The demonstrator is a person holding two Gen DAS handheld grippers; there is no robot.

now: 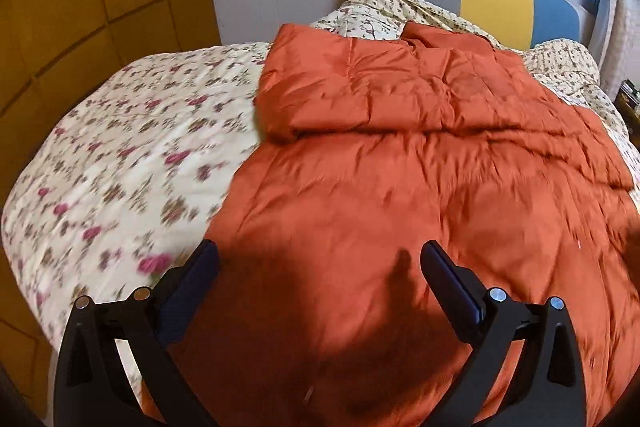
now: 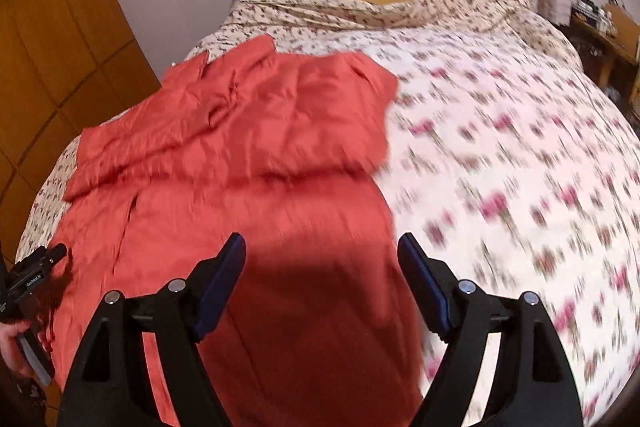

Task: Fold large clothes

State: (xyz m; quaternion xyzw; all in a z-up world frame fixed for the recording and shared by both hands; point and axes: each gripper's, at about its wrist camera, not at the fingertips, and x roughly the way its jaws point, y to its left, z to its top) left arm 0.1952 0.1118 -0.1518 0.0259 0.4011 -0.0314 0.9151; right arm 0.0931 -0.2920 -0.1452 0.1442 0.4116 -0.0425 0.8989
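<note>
While an orange quilted coat lies spread across the floral bed's near edge, left gripper and right gripper hover wide open, empty.

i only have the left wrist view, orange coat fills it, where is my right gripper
Observer: The right gripper hangs open over the near part of the orange coat, close to its right edge, with nothing between the jaws.
Operator: whats right of that edge
Observer: Only the flowered quilt, out to a wooden side table by the far corner.
Operator: is my left gripper seen from there
Observer: Yes, the left gripper shows at that view's left edge, held in a hand over the coat's left side.
</note>
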